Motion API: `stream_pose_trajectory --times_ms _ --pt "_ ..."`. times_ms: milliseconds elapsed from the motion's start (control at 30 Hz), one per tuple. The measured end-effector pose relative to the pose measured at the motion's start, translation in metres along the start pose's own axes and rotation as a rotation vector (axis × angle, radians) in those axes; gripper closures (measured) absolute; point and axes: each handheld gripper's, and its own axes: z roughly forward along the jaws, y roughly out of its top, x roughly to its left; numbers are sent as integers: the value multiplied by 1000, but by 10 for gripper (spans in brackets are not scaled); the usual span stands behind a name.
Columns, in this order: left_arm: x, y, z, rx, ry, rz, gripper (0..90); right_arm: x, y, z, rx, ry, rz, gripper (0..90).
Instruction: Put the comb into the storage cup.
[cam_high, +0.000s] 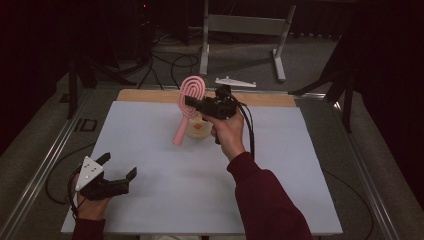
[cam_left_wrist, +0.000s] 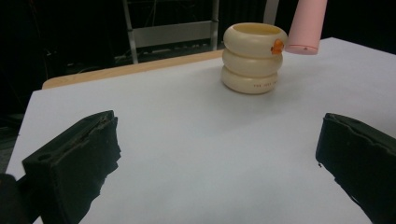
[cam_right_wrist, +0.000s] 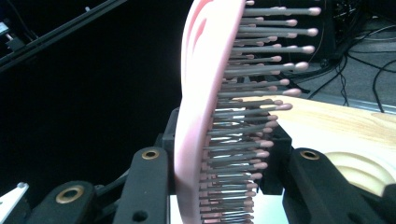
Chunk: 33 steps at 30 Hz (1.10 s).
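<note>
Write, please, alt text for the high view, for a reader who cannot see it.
The right gripper holds a pink hairbrush by its head, handle hanging down beside a cream ringed cup on a white table. The left gripper rests near the table's front left corner, fingers apart and empty.

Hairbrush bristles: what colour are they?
Grey with pink tips on the hairbrush, clearest in the right gripper view.
</note>
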Motion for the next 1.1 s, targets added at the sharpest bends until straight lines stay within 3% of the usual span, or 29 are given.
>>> stream_pose_trajectory --times_ms 333,600,1100 --pt "1 0 -1 -8 4 -10 1 -10 6 6 -18 -32 29 638" --pt "0 1 0 -9 -1 -9 1 -20 10 9 -11 -68 28 638" --pt "0 1 2 -14 -14 -29 1 -28 20 7 -63 -91 28 638"
